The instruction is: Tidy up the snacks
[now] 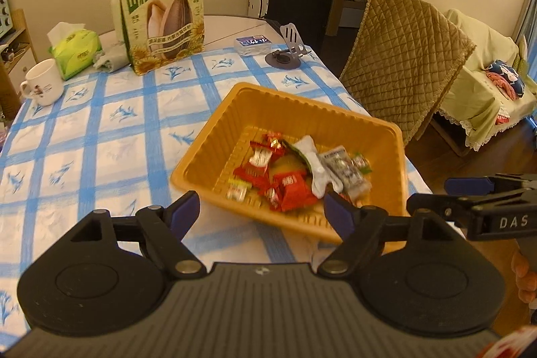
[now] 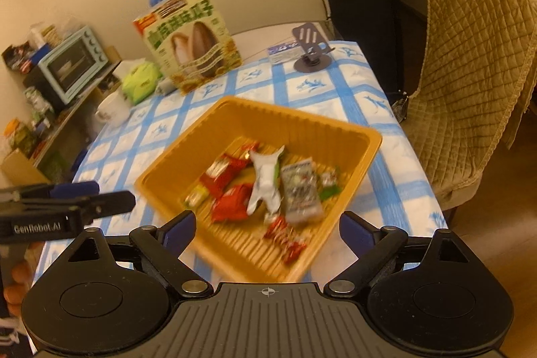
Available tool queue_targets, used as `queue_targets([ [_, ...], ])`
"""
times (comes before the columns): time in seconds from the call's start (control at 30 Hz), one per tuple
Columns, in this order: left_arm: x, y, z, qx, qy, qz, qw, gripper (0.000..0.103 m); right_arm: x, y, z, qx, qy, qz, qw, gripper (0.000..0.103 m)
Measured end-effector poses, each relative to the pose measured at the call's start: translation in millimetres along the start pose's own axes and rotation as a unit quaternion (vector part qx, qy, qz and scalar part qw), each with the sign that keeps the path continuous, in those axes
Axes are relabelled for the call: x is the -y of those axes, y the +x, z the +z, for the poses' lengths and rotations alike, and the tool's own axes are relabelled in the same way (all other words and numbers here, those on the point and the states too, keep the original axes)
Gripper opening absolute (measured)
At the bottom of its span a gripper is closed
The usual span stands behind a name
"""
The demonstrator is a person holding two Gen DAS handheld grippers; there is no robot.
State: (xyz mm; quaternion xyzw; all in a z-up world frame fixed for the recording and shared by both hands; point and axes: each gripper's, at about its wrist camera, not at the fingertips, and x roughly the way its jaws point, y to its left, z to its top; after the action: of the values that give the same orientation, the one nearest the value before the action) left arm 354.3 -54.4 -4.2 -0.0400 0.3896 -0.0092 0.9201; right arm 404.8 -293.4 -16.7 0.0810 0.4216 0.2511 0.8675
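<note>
Both grippers, left gripper [image 1: 260,210] and right gripper [image 2: 268,228], hung with jaws released and empty over the near rim of the orange tray [image 1: 255,103]. Snack packets [image 1: 295,170] lay gathered inside it, apparently corralled; sunflower-seed bag [image 1: 164,19] stood at eleven o'clock on the worktop [image 1: 100,130].

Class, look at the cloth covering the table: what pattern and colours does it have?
The tablecloth is white with a blue check and small blue motifs; the left wrist view shows it best.
</note>
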Motion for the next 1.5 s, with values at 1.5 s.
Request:
queue_targets([
  [1.5, -79, -196, -195, -0.048, -0.051, 0.011, 0.9975, 0.08, -189, -78, -182, -0.07, -0.039, -0.007, 0.997, 0.092],
])
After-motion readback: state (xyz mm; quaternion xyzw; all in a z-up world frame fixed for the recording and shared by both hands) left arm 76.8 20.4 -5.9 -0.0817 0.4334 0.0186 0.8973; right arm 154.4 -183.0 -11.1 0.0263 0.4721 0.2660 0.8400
